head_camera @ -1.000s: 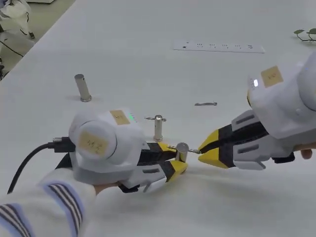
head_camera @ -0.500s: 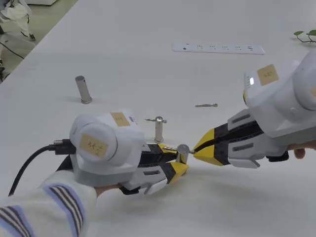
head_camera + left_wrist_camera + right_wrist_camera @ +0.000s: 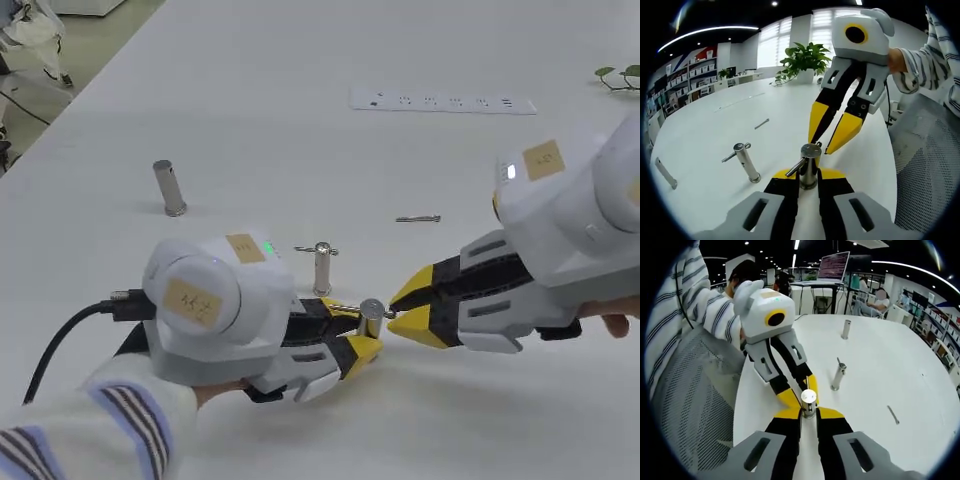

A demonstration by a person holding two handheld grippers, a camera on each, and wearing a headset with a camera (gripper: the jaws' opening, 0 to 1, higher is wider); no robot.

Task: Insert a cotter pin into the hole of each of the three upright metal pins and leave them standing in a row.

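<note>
My left gripper (image 3: 365, 335) (image 3: 809, 176) is shut on the base of an upright metal pin (image 3: 371, 312) (image 3: 810, 167) (image 3: 808, 401). A cotter pin (image 3: 345, 303) (image 3: 794, 166) runs through its hole and sticks out on the far side. My right gripper (image 3: 392, 310) (image 3: 809, 414) is shut on the cotter pin's other end, tips right against the pin's head. Behind stands a second metal pin (image 3: 322, 268) (image 3: 746, 162) (image 3: 838, 376) with a cotter pin through it. A third metal pin (image 3: 169, 187) (image 3: 845, 329) stands bare at the far left.
One loose cotter pin (image 3: 417, 218) (image 3: 761, 123) (image 3: 893, 414) lies on the white table to the right of the pins. A power strip (image 3: 445, 101) lies at the back. A potted plant (image 3: 805, 57) stands at the table's far edge.
My right gripper has moved left, closing the gap to the held pin's head and pushing the cotter pin in. The left gripper has kept its hold.
</note>
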